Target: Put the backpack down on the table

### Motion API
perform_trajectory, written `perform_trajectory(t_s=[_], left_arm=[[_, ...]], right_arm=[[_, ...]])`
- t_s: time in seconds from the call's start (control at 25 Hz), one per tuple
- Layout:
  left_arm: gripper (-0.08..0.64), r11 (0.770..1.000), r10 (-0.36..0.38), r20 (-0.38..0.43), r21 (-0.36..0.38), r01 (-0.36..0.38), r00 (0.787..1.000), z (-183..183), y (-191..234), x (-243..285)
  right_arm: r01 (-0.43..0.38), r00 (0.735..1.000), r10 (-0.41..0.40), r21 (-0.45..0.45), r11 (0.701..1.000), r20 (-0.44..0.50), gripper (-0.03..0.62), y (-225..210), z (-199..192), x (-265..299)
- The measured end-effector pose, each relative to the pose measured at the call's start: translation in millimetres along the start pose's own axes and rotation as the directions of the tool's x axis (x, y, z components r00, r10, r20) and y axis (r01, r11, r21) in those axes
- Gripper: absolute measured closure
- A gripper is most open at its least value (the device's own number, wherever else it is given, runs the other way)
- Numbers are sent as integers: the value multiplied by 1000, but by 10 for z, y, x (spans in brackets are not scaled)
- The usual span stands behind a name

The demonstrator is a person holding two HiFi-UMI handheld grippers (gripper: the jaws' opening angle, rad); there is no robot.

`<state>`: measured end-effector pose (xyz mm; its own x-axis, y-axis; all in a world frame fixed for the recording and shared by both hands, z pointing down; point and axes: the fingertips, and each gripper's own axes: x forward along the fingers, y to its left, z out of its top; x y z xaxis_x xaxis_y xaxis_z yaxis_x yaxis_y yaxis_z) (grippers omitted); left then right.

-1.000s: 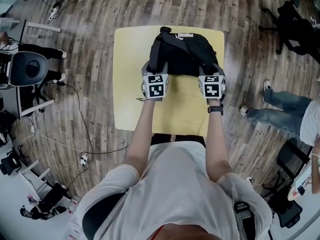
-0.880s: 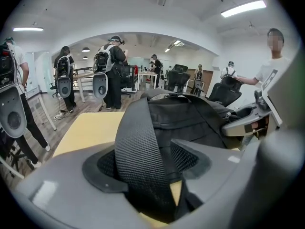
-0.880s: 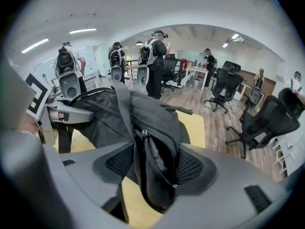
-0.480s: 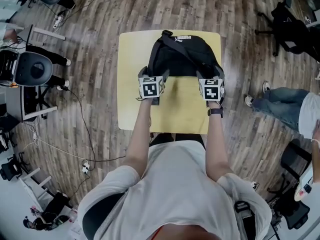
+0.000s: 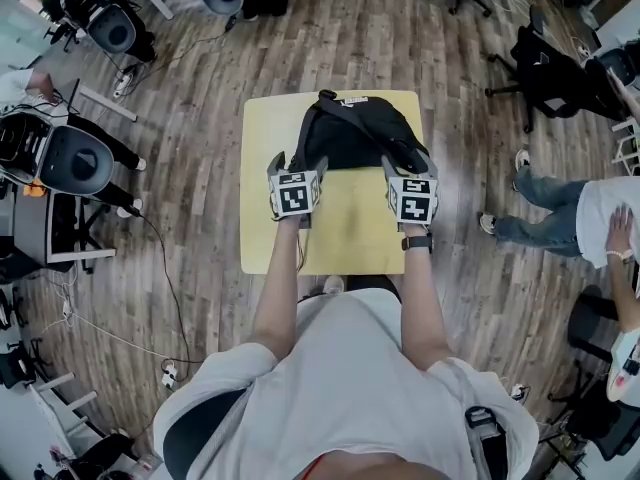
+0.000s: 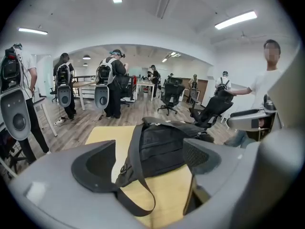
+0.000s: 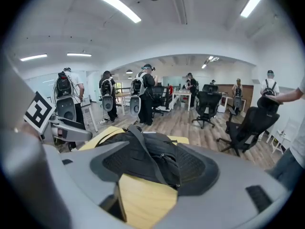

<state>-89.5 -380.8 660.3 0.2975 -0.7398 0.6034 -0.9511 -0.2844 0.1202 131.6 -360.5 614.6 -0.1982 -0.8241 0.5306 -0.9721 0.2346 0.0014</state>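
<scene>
Backpack down on yellow table, black, filling the stretch just ahead of both sets of fingertips. Left gripper: fingers spread wide, jaws just now opening, nothing pinched; loose strap showing in the gap between them, trailing back beside the left finger, bag body straight ahead. Right gripper: fingers likewise splayed, jaws just opened, gripping nothing; bag's near corner and a strap framed between them, bare tabletop under the tips. Held apart, one gripper at each near corner of the bag. Office chairs and standing people far beyond the fingertips.
</scene>
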Motion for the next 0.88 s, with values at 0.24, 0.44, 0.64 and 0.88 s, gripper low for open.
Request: perform_trajectory(t_s=[0.24,0.44,0.64,0.88], left_arm=[[116,994,-90,128,71,82,988,422,-369,-461],[143,984,-151,261,134,119,954,872,-673,-920],[228,982,-158,381,156,105,911,1117,-794,-1422],[442,985,-148,521,155,77,841,1457,-822,-2028]], right_arm=[[-14,995,15,-14,1000,103,284,242,390,-429],[2,966,5,-26,1000,259,397,444,850,-897],[36,933,-9,-69,997,359,460,581,1121,-1335],[52,892,-14,-72,996,453,538,704,1435,-1769]])
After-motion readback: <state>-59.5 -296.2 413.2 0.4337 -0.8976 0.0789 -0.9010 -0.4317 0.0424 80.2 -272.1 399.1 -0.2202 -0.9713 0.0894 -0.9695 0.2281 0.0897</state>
